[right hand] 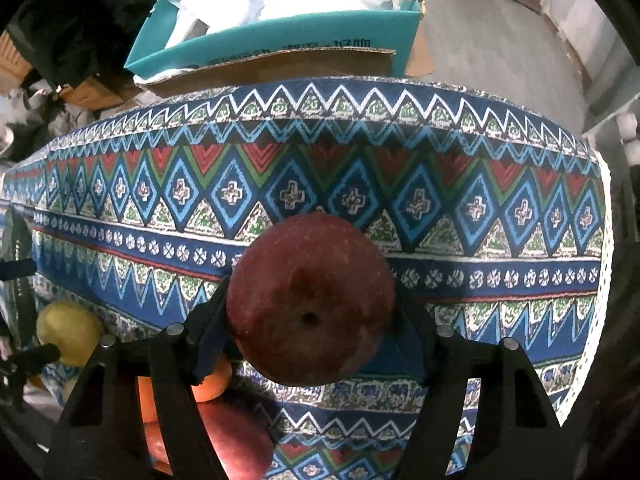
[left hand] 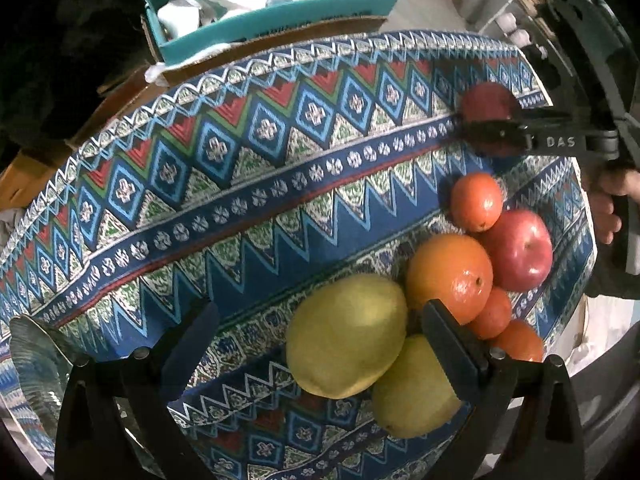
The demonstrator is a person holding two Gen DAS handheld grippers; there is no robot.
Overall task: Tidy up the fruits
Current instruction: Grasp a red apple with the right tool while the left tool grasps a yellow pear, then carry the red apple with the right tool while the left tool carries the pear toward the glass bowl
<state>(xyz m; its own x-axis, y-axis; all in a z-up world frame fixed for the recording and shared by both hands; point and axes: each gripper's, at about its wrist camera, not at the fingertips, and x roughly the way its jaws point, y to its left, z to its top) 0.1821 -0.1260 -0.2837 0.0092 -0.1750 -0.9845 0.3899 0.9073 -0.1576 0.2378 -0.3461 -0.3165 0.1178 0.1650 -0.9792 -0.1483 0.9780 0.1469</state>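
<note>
Fruits sit bunched on a patterned blue tablecloth point(left hand: 248, 184), toward its right end in the left wrist view. Dark red apple point(right hand: 310, 300) is between the fingers of the right gripper point(right hand: 310, 320), stem pit facing the camera; both pads look pressed against its sides, so the claw is clamped on it at a middling width. Can't tell if the apple's underside touches the cloth. Same apple shows in the left wrist view point(left hand: 486, 106), apart from the pile, half hidden by the right gripper's black finger marked DAS.

Pile: second red apple point(left hand: 518, 250) touching a big orange point(left hand: 450, 276) and a small orange point(left hand: 476, 202). Two more small oranges point(left hand: 496, 312) sit below the big one, partly covered. Large yellow-green pear point(left hand: 346, 334) lies against the big orange, with a second pear point(left hand: 412, 392) tucked under it.

Left gripper point(left hand: 316, 340) hangs over the pears, jaws wide, nothing gripped. Right finger overlaps the gap between the second pear and the oranges; left finger is over bare cloth. Contact with fruit unclear.

A person's hand point(left hand: 604, 204) grips the right gripper's handle at the frame edge. Clear glass dish edge point(left hand: 36, 360) at lower left. Beyond the table: a teal box point(right hand: 280, 36) stuffed with white plastic bags, on brown cardboard point(right hand: 272, 68).
</note>
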